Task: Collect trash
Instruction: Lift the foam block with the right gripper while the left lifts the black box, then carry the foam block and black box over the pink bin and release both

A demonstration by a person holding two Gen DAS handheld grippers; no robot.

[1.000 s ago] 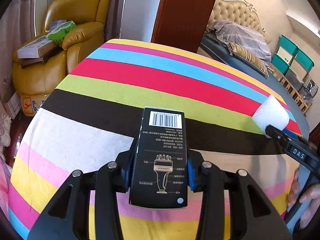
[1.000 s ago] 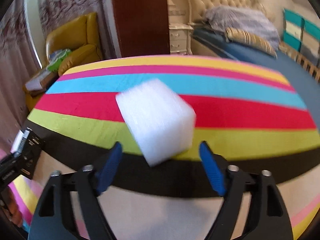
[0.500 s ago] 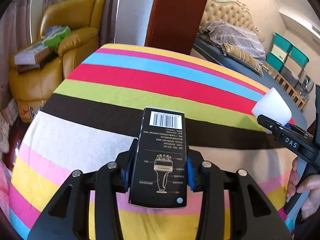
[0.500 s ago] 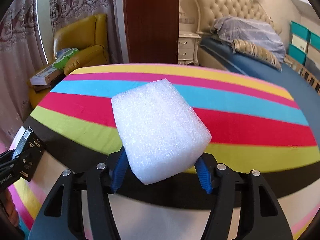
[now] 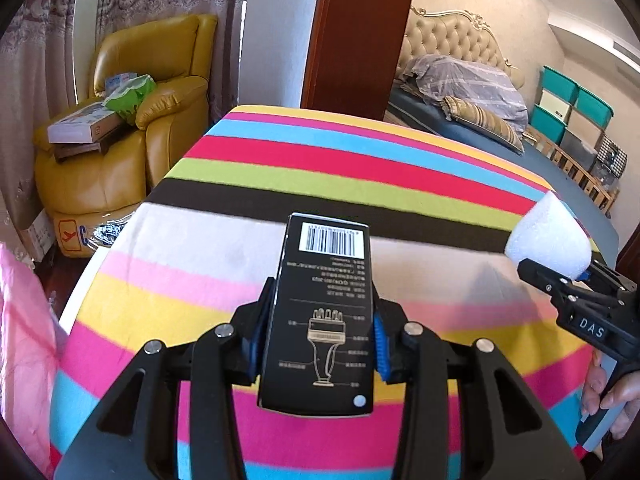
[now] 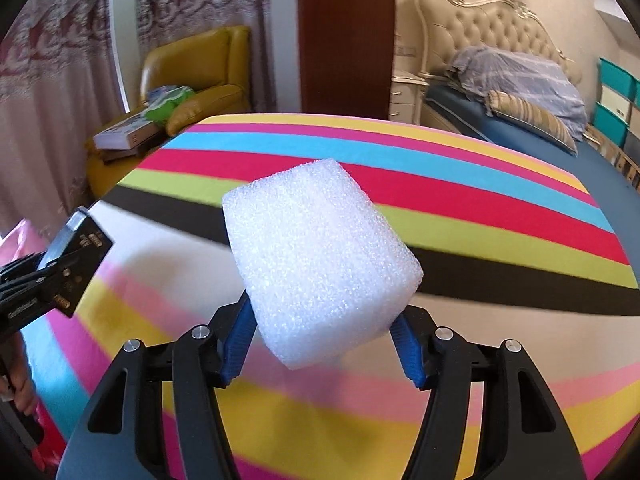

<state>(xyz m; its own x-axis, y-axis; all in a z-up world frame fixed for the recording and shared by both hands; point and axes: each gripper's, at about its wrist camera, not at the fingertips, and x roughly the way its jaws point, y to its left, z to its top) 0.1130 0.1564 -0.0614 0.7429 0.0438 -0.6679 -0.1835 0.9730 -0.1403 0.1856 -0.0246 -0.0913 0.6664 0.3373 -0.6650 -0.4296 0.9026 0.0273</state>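
Your left gripper (image 5: 318,344) is pinching a black box (image 5: 324,312) between its blue pads, the box standing lengthwise along the fingers with its barcode end pointing away from you, lifted above the striped tablecloth (image 5: 304,168). Your right gripper (image 6: 320,350) is pressed onto the lower end of a white foam block (image 6: 320,264), which tilts up and away from the fingers, also held above the striped tablecloth. Seen from the left wrist, the right gripper and its foam block sit off the right edge of the tablecloth, with your hand (image 5: 612,396) wrapped around the handle. At the near left corner of the tablecloth is a pink plastic bag (image 5: 24,360). Beyond the far left corner of the tablecloth stands a yellow armchair (image 5: 120,132) piled with boxes and a green packet. Beyond the far right edge of the tablecloth is a bed (image 5: 472,96) with a tufted headboard, a rumpled blanket and a striped pillow.
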